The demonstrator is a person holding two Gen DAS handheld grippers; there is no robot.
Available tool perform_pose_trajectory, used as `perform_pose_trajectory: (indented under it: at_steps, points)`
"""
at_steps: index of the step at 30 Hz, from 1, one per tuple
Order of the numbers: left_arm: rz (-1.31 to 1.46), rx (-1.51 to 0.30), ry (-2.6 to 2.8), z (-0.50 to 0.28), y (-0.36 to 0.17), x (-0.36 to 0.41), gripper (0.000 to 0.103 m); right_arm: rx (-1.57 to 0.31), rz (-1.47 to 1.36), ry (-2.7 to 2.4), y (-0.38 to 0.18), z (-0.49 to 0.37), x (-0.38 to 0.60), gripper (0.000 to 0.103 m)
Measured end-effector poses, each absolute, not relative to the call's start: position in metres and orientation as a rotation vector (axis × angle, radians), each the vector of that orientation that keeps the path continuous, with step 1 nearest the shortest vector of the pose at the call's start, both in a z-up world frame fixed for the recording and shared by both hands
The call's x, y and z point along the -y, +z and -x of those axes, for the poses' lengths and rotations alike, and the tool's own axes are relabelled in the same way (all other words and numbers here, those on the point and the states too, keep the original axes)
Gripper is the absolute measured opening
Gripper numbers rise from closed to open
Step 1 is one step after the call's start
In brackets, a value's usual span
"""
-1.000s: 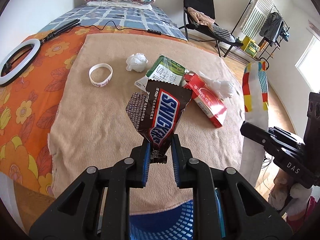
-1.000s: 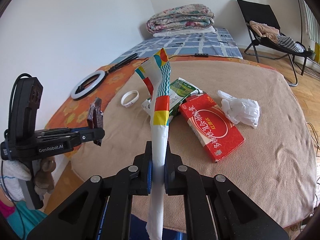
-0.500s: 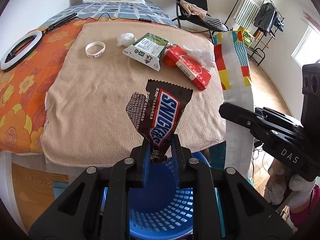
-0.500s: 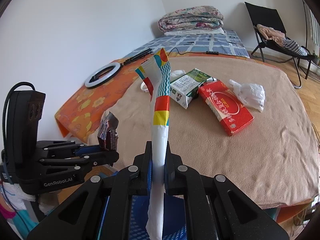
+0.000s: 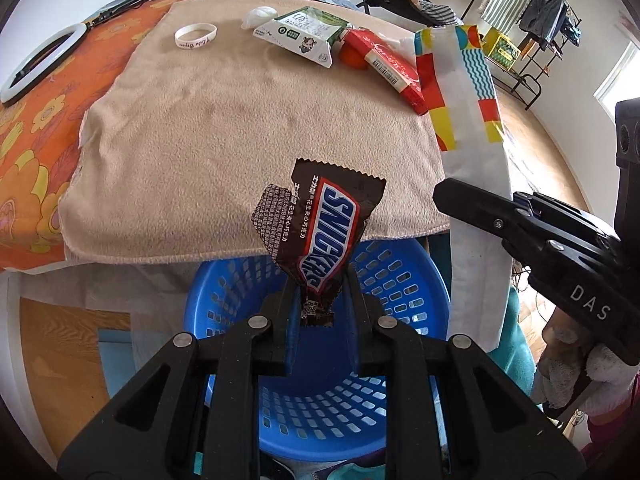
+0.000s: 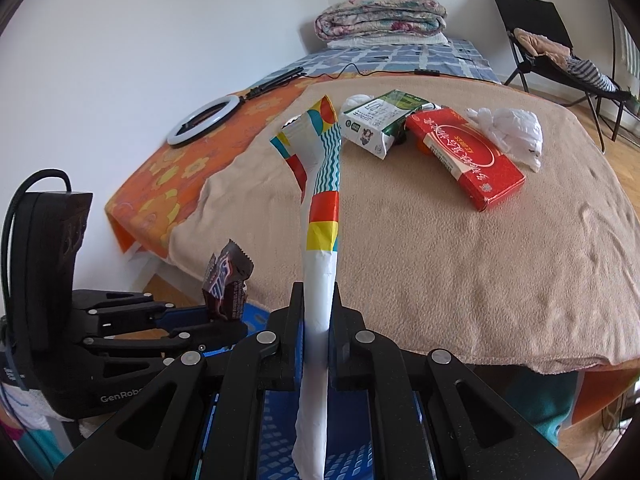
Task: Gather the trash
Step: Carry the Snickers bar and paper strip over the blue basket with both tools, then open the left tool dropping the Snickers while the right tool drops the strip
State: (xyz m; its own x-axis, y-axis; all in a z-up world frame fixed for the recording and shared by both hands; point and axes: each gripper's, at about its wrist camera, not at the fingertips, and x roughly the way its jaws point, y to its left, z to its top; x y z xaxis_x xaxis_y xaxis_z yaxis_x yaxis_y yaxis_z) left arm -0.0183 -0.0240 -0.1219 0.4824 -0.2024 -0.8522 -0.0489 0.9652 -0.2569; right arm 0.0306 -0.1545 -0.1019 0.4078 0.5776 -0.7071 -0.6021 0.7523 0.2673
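Both claws have drawn back from the bed and now hang over the blue basket [image 5: 404, 280]. The left claw [image 5: 321, 312] pinches a candy wrapper [image 5: 320, 232] above it; the right claw [image 6: 318, 320] is clamped on a colourful paper bag [image 6: 322, 216]. Beyond, a green carton [image 6: 376, 124], red box [image 6: 468, 156] and white plastic bag [image 6: 512, 128] lie on the blanket [image 6: 460, 260].

Basket [image 5: 404, 276] on floor below blanket [image 5: 248, 120] edge; carton [image 5: 304, 34] left of box [image 5: 384, 66] on blanket.
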Motion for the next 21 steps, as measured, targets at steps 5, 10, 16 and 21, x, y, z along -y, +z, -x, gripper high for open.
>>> perform_pose_trajectory:
  at_steps: [5,10,16,21]
  points:
    - [0.249,-1.092,-0.086,0.020,-0.131,0.025,0.018,-0.892,0.033,0.740,-0.112,-0.031,0.150,0.007]
    - [0.241,-1.104,-0.081,0.019,-0.134,0.025,0.018,-0.908,0.044,0.742,-0.121,-0.028,0.148,0.007]
    - [0.236,-1.130,-0.077,0.018,-0.140,0.026,0.033,-0.931,0.041,0.746,-0.129,-0.026,0.150,0.007]
    - [0.224,-1.134,-0.060,0.018,-0.141,0.026,0.045,-0.951,0.038,0.735,-0.133,-0.027,0.152,0.009]
